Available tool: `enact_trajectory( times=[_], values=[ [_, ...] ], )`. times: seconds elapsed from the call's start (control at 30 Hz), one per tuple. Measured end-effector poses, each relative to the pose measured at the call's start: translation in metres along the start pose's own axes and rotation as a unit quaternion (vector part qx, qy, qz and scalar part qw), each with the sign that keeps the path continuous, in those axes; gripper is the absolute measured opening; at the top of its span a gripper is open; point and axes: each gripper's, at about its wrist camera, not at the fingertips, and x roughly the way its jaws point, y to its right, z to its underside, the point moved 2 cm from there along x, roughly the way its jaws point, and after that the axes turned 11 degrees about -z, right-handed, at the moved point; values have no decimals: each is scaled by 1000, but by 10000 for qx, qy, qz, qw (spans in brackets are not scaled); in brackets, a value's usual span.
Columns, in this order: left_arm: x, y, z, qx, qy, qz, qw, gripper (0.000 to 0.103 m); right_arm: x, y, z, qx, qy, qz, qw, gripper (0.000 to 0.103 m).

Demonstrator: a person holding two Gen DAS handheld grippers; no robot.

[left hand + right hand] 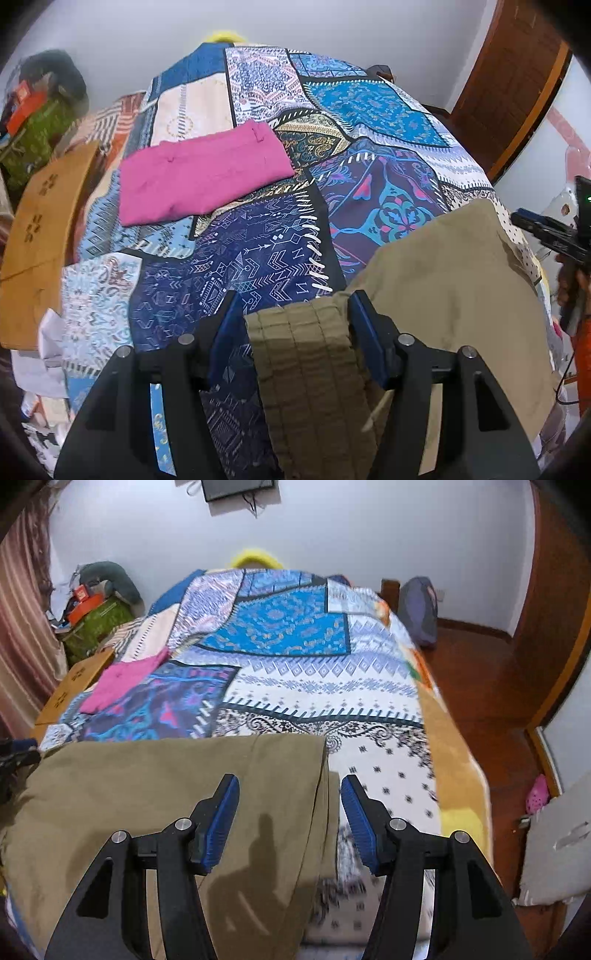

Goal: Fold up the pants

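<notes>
While the olive pants (454, 280) lie near the patchwork bedspread's (258, 243) front edge, our left gripper (291, 317) straddles the waistband unclenched; our right gripper (290, 805) gapes over the hem. Next, we should clamp both ends.

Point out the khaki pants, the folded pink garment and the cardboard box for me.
khaki pants (147, 786): right wrist view, flat cloth left of the fingers.
folded pink garment (203, 173): left wrist view, middle of its top face.
cardboard box (40, 229): left wrist view, its brown top.
</notes>
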Motion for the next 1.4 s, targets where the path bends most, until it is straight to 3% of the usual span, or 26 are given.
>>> enact_trajectory(
  times=[0.13,0.17,0.23,0.33,0.47,0.6,0.7,0.83,1.03,1.13,1.2,1.4],
  values=[
    [13,-8,0,-183,-118,141,9997,62,32,12,-3,11,-204,38,9998,52],
    [15,-8,0,-205,-135,154,9996,62,36,14,-3,19,-180,89,9998,48],
    [19,-10,0,-255,-121,115,9995,62,48,21,-2,141,-254,65,9996,28],
    [19,-10,1,-298,-24,-78,9995,63,55,25,2,44,-328,157,9993,14],
    [28,-16,2,-471,-138,-283,9984,65,55,28,3,-7,-467,242,9986,7],
    [17,-18,-3,-403,-199,-233,9987,65,47,20,-3,-76,-670,473,9966,9],
    [-11,-13,-10,-221,83,-259,9994,64,21,2,-8,-148,-472,300,9983,16],
    [-35,3,-20,-5,318,7,9995,64,-6,-39,-14,-307,-219,-275,9989,44],
    [-14,45,-14,479,-49,308,9984,64,10,-112,-15,-623,-471,-1218,9895,44],
    [2,55,-1,642,-274,291,9971,64,44,-134,6,-644,-1071,-1388,9824,44],
    [0,60,8,865,-119,158,9961,64,59,-141,21,-698,-1468,-1454,9759,45],
    [-24,63,34,1226,166,-70,9923,64,26,-139,45,-940,-1445,-1384,9753,46]
  ],
)
